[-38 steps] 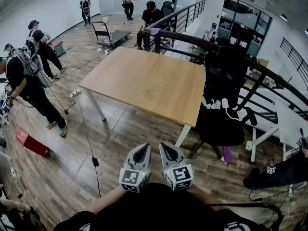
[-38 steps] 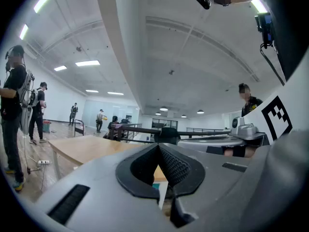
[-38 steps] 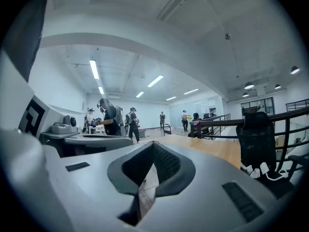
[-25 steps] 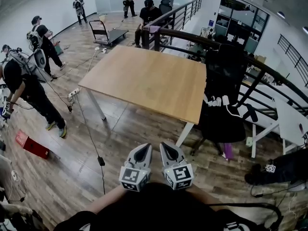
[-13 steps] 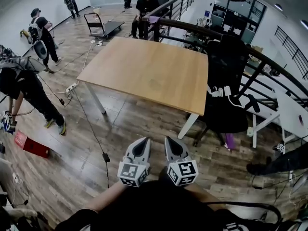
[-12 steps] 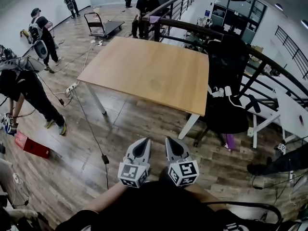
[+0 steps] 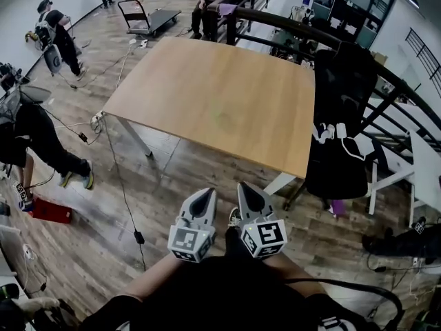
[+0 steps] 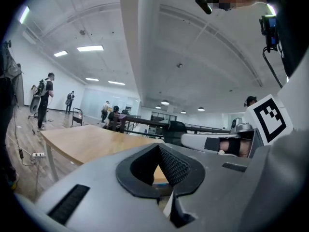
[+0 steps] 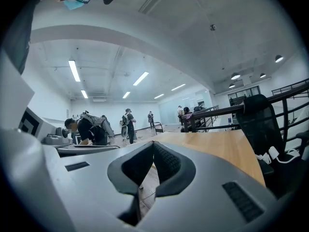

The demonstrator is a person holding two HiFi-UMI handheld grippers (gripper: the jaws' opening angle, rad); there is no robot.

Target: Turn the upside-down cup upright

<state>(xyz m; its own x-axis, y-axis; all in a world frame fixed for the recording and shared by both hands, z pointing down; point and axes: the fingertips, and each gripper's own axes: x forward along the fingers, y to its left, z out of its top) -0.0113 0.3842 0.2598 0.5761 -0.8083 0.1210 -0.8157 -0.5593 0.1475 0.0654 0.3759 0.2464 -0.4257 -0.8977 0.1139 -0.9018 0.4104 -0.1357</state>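
No cup shows in any view. The wooden table (image 7: 220,109) stands ahead of me with a bare top, and it also appears in the left gripper view (image 8: 87,139) and the right gripper view (image 9: 231,149). My left gripper (image 7: 205,194) and right gripper (image 7: 243,187) are held side by side close to my body, over the floor just short of the table's near edge. Both point towards the table. The left gripper (image 8: 157,147) is shut with nothing between its pads, and so is the right gripper (image 9: 152,145).
A black office chair (image 7: 341,150) with white items on it stands at the table's right corner, with a dark railing (image 7: 289,29) behind. People (image 7: 34,136) work on the left near a red box (image 7: 52,211). A cable (image 7: 124,192) trails on the floor. A cart (image 7: 148,19) stands far back.
I have moved forward, so the table is nearer and larger in the head view. Both grippers travelled with me towards the table and stayed shut.
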